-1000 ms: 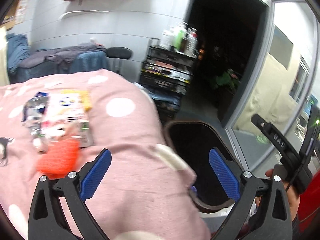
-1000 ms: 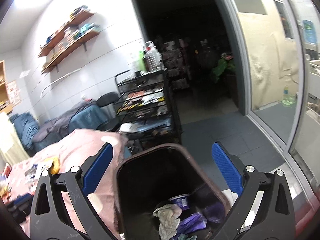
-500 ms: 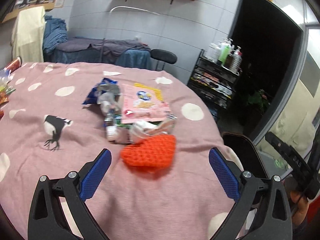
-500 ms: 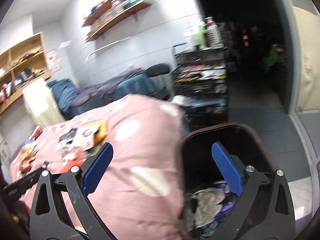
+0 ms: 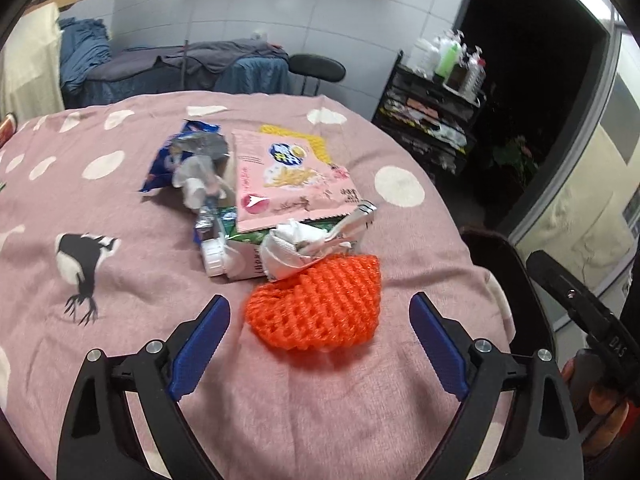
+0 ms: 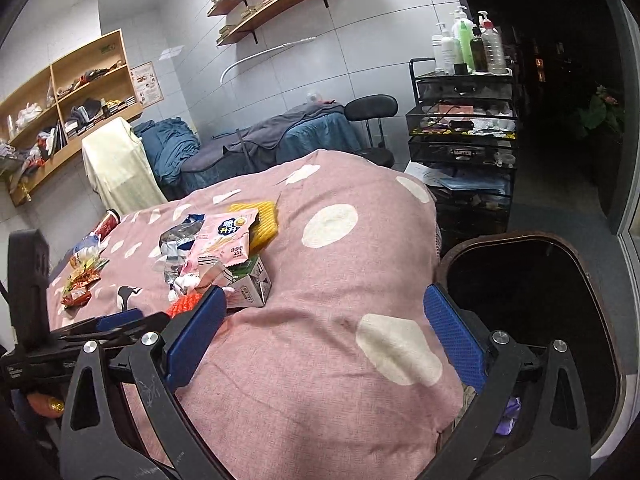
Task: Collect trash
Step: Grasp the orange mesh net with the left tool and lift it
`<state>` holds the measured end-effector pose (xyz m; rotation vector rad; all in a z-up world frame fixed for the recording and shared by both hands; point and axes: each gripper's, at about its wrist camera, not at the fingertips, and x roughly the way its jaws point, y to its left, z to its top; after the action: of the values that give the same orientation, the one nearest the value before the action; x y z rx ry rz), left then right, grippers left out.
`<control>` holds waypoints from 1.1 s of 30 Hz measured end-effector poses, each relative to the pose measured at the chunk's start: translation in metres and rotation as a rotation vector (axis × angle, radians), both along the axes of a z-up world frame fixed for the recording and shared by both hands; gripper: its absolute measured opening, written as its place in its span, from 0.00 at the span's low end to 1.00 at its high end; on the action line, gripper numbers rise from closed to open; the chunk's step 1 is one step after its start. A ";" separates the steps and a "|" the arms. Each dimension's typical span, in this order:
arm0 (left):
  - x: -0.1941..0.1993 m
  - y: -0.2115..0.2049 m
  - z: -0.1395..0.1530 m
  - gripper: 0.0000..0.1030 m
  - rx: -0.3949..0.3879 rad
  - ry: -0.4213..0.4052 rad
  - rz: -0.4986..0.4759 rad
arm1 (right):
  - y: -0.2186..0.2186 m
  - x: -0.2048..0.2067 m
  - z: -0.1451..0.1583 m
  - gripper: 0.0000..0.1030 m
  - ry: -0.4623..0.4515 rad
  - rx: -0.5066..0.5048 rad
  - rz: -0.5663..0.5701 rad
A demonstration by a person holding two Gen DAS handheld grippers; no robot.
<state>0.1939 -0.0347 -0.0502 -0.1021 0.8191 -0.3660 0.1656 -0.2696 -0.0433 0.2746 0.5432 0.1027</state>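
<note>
A heap of trash lies on the pink spotted tablecloth (image 5: pixel 120 280): an orange foam net (image 5: pixel 318 308), a crumpled white tissue (image 5: pixel 292 250), a small milk carton (image 5: pixel 236 256), a pink snack bag (image 5: pixel 288 180), a yellow packet (image 5: pixel 308 140) and a blue wrapper (image 5: pixel 176 156). My left gripper (image 5: pixel 318 344) is open and empty, its jaws standing either side of the orange net, just short of it. My right gripper (image 6: pixel 324 336) is open and empty over the table's right edge, beside the dark bin (image 6: pixel 532 300). The heap also shows in the right wrist view (image 6: pixel 224 248).
The bin (image 5: pixel 500 280) stands on the floor at the table's right edge with trash in its bottom (image 6: pixel 506 420). More snack wrappers (image 6: pixel 80 276) lie at the table's far left. A black trolley with bottles (image 6: pixel 464 120), a chair (image 6: pixel 372 108) and a bed stand behind.
Both grippers swung left, away from the bin and over the table. My left gripper moved closer to the orange net, which now sits between its open jaws.
</note>
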 end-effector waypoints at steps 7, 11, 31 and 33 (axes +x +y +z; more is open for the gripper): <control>0.020 -0.011 -0.017 0.42 0.048 0.091 -0.050 | 0.007 0.007 0.003 0.95 0.001 -0.015 0.019; 0.011 0.001 -0.013 0.27 0.003 0.055 -0.021 | 0.013 0.014 0.002 0.95 0.010 -0.016 0.049; -0.052 0.087 0.000 0.25 -0.116 -0.044 0.225 | 0.117 0.064 -0.010 0.95 0.154 -0.128 0.374; -0.054 0.091 0.000 0.25 -0.120 -0.046 0.238 | 0.128 0.071 -0.014 0.95 0.185 -0.154 0.402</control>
<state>0.1401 0.0563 -0.0505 -0.2997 0.7298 -0.1914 0.2364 -0.1414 -0.0569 0.0206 0.7820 0.4265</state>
